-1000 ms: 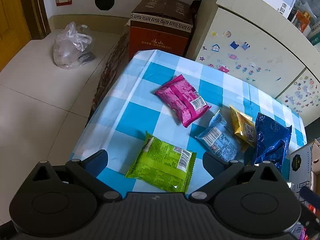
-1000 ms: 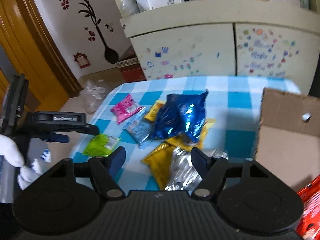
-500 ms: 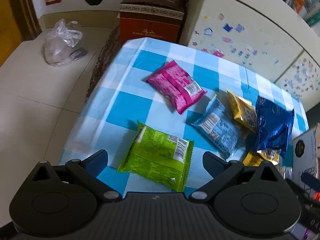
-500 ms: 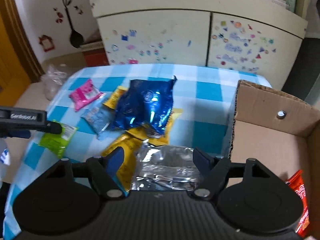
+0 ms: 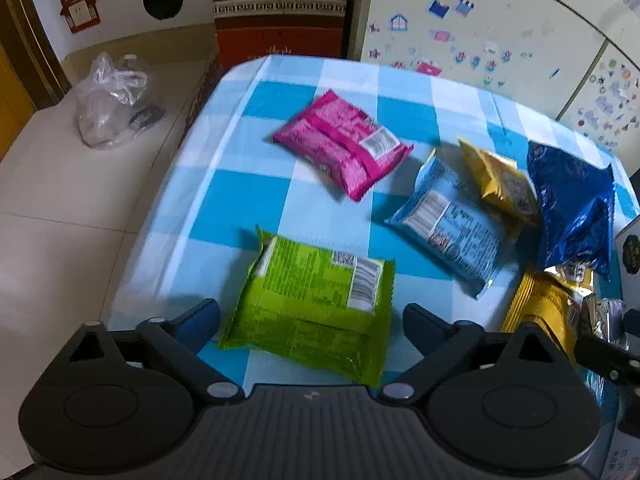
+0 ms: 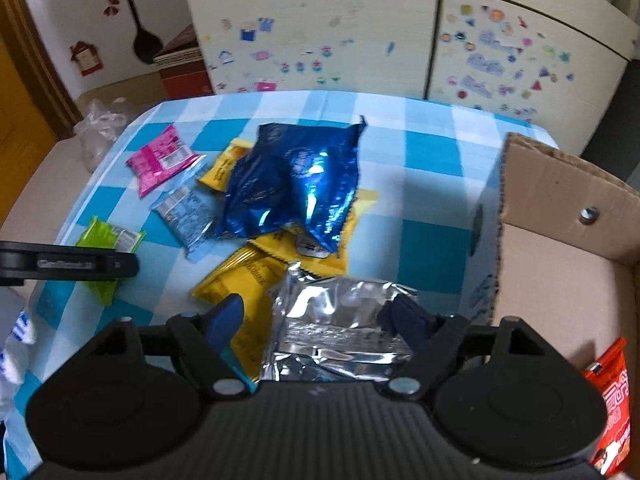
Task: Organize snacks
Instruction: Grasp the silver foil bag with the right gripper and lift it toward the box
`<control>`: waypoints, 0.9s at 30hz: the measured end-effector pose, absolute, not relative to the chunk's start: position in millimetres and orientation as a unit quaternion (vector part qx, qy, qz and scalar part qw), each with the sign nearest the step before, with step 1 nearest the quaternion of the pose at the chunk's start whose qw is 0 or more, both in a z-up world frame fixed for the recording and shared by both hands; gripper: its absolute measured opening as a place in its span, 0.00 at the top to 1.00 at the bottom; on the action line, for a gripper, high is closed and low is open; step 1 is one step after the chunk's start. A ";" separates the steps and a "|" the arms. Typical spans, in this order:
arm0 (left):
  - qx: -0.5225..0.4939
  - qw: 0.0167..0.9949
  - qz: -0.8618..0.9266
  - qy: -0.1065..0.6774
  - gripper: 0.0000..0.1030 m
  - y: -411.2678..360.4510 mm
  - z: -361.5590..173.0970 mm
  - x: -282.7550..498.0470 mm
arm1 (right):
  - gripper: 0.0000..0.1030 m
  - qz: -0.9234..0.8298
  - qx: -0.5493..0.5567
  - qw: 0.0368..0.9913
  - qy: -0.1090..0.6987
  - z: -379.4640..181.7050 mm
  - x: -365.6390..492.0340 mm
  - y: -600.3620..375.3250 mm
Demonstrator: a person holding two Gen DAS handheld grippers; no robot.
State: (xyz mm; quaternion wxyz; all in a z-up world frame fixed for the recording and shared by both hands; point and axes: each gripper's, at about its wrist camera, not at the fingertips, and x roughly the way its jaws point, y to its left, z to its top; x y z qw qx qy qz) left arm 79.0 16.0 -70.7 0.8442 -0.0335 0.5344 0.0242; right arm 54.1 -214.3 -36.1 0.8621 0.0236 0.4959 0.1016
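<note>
Green snack pkt (image 5: 316, 304) lies flat on the blue-check tablecloth (image 5: 240, 208), near the table's front-left corner, right between the fingers of the left gripper (image 5: 312, 324). Jaws are wide but closing in; pads not touching the pkt yet, small gaps on both sides.

Silver foil pkt (image 6: 340, 324) sits between the fingers of the right gripper (image 6: 316, 316). Those jaws are opening; left finger (image 6: 226, 318) stands clear over a yellow pkt (image 6: 240, 280), right finger is at the foil's crumpled edge, can't tell if it touches.

Left wrist view alone gives the pkts' backs w/ barcodes: pink pkt (image 5: 344, 148) farther back, light-blue pkt (image 5: 452, 228) to its right, a yellow one (image 5: 500, 180) tucked beside the dark-blue bag (image 5: 572, 208). It also shows the clear plastic bag (image 5: 112, 104) on the floor tiles and a red-brown box (image 5: 280, 12) behind the table. Right gripper's finger pokes in at the right edge there.

Right wrist view alone shows the cardboard box (image 6: 560, 240) at the table's right side, open, w/ a red snack pkt (image 6: 612, 408) inside by its near corner, and the left gripper's black finger reaching over the green pkt from the left, plus a white-gloved hand (image 6: 16, 344).

Room: bare cloth left of and behind the green pkt, up to the table edge. Pile around the dark-blue bag is crowded, pkts overlapping. Sticker-covered cabinet (image 6: 320, 36) stands close behind the table's far edge.
</note>
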 end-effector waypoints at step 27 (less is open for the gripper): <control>-0.055 0.848 0.030 0.526 0.17 21.8 -64.6 74.7 | 0.22 -0.014 0.261 0.830 0.492 -20.3 37.8 -241.5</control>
